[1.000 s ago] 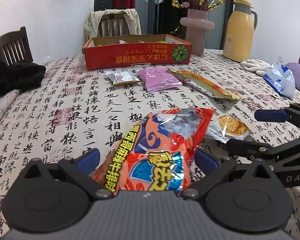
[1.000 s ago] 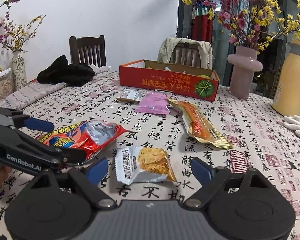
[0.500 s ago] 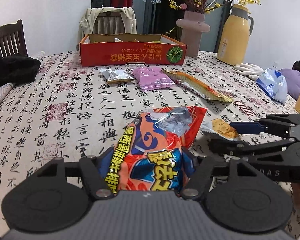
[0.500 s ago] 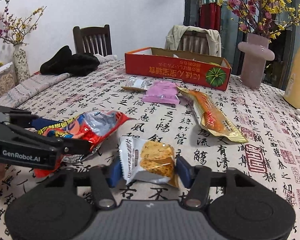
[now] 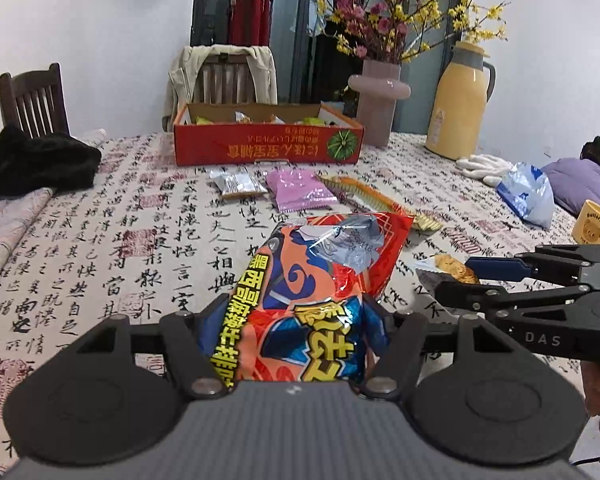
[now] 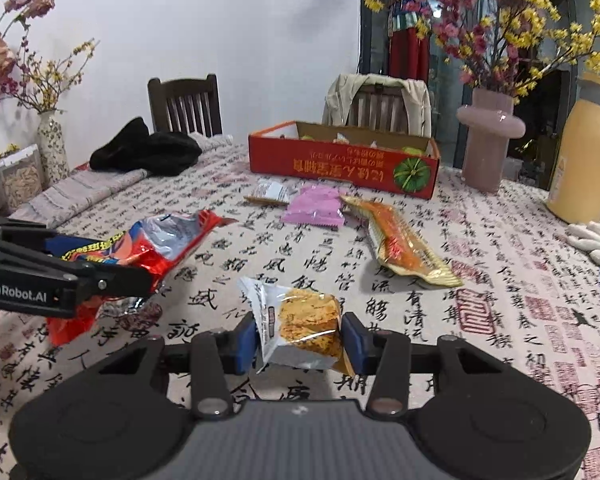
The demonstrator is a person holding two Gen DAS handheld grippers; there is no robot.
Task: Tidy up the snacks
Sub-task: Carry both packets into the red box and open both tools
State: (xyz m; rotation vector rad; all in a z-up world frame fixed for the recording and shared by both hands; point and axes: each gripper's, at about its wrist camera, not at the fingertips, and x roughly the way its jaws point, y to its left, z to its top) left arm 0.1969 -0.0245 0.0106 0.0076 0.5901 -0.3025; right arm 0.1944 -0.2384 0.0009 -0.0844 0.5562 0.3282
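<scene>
My left gripper is shut on a red and blue snack bag, lifted off the table; the bag also shows in the right wrist view. My right gripper is shut on a small cracker packet, held above the table; the packet also shows in the left wrist view. A red cardboard box with several snacks inside stands at the far side. A silver packet, a pink packet and a long orange packet lie in front of the box.
A pink vase and a yellow thermos stand right of the box. White gloves, a blue plastic bag and a yellow mug lie at the right. Black clothing lies at the left.
Both grippers closed from open: the left on the red and blue bag, the right on the cracker packet. Both then lifted their snacks off the table.
</scene>
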